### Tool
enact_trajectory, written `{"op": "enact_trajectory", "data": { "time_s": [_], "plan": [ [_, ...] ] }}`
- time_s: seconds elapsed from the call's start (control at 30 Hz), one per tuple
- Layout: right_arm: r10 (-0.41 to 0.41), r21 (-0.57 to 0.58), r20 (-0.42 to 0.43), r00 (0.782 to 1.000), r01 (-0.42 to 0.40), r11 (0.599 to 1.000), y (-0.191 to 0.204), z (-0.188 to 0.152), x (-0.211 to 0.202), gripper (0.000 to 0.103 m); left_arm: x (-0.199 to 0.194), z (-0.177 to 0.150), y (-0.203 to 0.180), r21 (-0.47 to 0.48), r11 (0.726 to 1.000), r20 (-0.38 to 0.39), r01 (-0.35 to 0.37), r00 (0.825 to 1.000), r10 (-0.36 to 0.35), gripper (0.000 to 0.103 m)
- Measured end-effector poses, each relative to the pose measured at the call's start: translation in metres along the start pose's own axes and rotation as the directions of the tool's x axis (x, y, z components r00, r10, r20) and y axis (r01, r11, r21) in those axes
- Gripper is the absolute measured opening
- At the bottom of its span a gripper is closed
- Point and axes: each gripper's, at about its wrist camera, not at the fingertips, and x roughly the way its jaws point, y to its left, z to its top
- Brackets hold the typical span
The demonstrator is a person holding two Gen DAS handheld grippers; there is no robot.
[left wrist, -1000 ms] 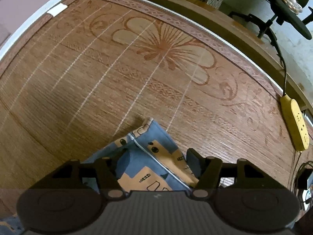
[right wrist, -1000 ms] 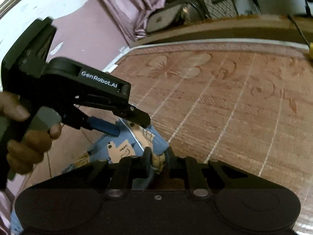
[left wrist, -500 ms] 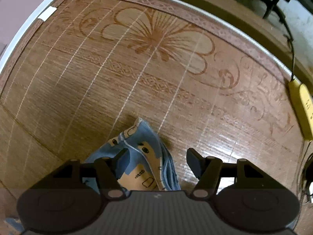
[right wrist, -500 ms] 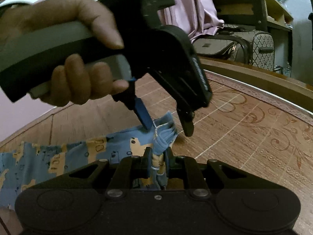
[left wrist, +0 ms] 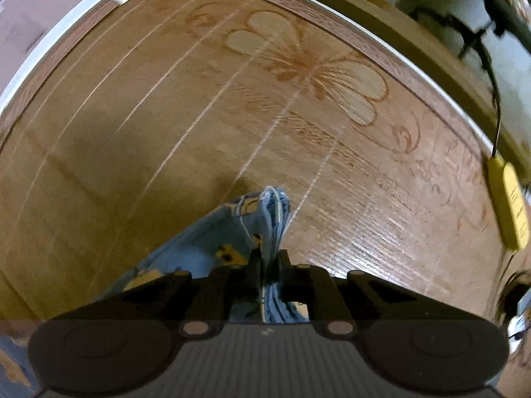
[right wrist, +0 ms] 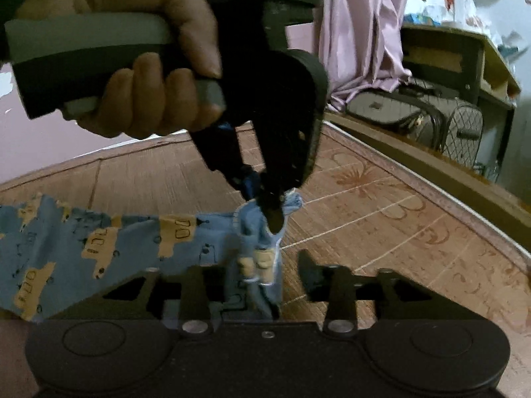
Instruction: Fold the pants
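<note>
Left wrist view: left gripper (left wrist: 268, 262) was clamped on the bunched pants (left wrist: 212, 248) corner above the bamboo mat (left wrist: 166, 116); yellow power strip (left wrist: 507, 205) lay far right. Only the right wrist view showed the pant leg trailing left, the hand (right wrist: 142, 66), and right gripper (right wrist: 262, 277) fingers spread wide, gripping nothing. Bags (right wrist: 415, 112) sat behind.

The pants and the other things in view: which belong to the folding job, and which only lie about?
For the job:
- pants
- left gripper, shut on the pants
- right gripper, open
- bamboo mat underneath

Lying about:
- yellow power strip
- bags
- pink curtain
</note>
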Motion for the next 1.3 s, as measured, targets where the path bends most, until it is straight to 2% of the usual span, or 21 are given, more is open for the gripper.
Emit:
{"op": "enact_trajectory", "data": {
  "time_s": [0.13,0.23,0.33,0.37,0.4,0.6,0.83,0.93,1.03,1.1,1.17,1.2,1.3],
  "plan": [
    [0.05,-0.016,-0.012,0.999,-0.05,0.999,0.006,0.0,0.005,0.052,-0.008,-0.007,0.02,-0.068,0.996,0.006,0.06,0.998,-0.06,0.01],
    [0.082,-0.031,0.033,0.996,-0.081,0.996,0.012,0.001,-0.001,0.051,-0.017,-0.016,0.03,-0.083,0.991,0.029,0.106,0.994,-0.104,0.01],
    [0.112,-0.051,0.057,0.992,-0.109,0.993,0.018,0.0,-0.005,0.036,-0.026,-0.029,0.044,-0.099,0.983,0.052,0.158,0.987,-0.153,0.01],
    [0.125,-0.058,0.063,0.99,-0.122,0.991,0.02,0.0,-0.007,0.023,-0.03,-0.034,0.05,-0.107,0.979,0.06,0.174,0.984,-0.168,0.01],
    [0.138,-0.065,0.069,0.988,-0.134,0.989,0.022,0.0,-0.008,0.018,-0.032,-0.038,0.055,-0.114,0.976,0.068,0.184,0.982,-0.178,0.01],
    [0.213,-0.178,0.055,0.975,-0.201,0.963,0.055,-0.002,-0.021,0.014,-0.047,-0.08,0.099,-0.155,0.959,0.109,0.237,0.969,-0.222,0.01],
    [0.344,-0.243,-0.006,0.939,-0.335,0.91,0.106,-0.009,-0.029,0.014,-0.048,-0.136,0.155,-0.268,0.927,0.157,0.261,0.962,-0.225,0.01],
    [0.356,-0.254,-0.022,0.934,-0.35,0.902,0.12,-0.009,-0.025,0.014,-0.044,-0.153,0.172,-0.292,0.916,0.194,0.276,0.955,-0.225,0.01],
    [0.357,-0.259,-0.046,0.933,-0.357,0.898,0.127,-0.011,-0.018,0.014,-0.037,-0.159,0.178,-0.275,0.92,0.219,0.28,0.95,-0.224,0.01],
    [0.358,-0.258,-0.077,0.931,-0.365,0.894,0.13,-0.013,-0.014,0.014,-0.035,-0.165,0.18,-0.24,0.935,0.231,0.262,0.95,-0.207,0.012],
    [0.359,-0.257,-0.104,0.927,-0.374,0.891,0.131,-0.013,-0.01,0.014,-0.03,-0.171,0.18,-0.212,0.948,0.241,0.239,0.953,-0.186,0.019],
    [0.36,-0.258,-0.107,0.927,-0.375,0.89,0.131,-0.014,-0.009,0.014,-0.028,-0.173,0.181,-0.209,0.949,0.246,0.237,0.952,-0.183,0.028],
    [0.361,-0.25,-0.126,0.924,-0.382,0.89,0.134,-0.014,-0.005,0.014,-0.025,-0.179,0.187,-0.217,0.937,0.249,0.275,0.943,-0.219,0.04]
  ]
}}
